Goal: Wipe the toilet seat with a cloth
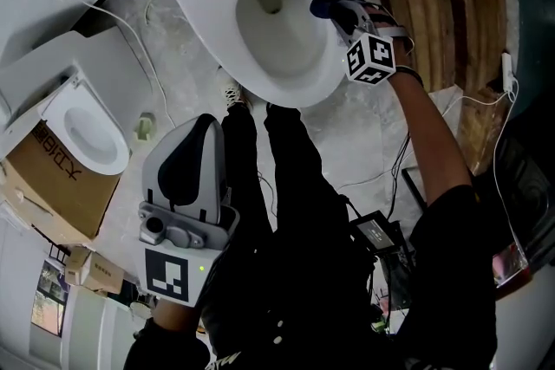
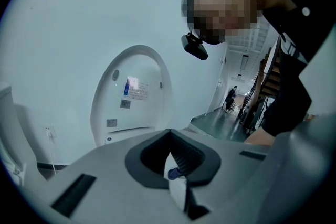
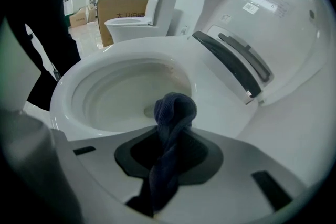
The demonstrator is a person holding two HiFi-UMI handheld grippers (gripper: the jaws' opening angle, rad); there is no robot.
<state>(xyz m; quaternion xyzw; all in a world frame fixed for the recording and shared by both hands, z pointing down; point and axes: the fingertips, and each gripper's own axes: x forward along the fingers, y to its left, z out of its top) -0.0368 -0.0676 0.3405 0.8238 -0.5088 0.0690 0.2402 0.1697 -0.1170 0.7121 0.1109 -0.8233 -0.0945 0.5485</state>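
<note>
Our right tool [image 1: 340, 11] is clamped on the cloth [image 3: 175, 108] at the right edge of the seat [image 1: 290, 89]; wiping looks under way. Next we should press down and sweep along the rim. Our left tool [image 1: 192, 153], closed and empty, hangs aside.

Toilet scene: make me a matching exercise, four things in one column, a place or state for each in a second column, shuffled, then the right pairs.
Things
1. cloth
2. toilet lid
3. cardboard box
4. left gripper

Places or states
A. raised, standing behind the bowl
B. clamped in the right gripper, at the bowl's rim
C. held back over the person's legs, away from the bowl
D. on the floor beside the second toilet

Pairs: 1-B, 2-A, 3-D, 4-C
</note>
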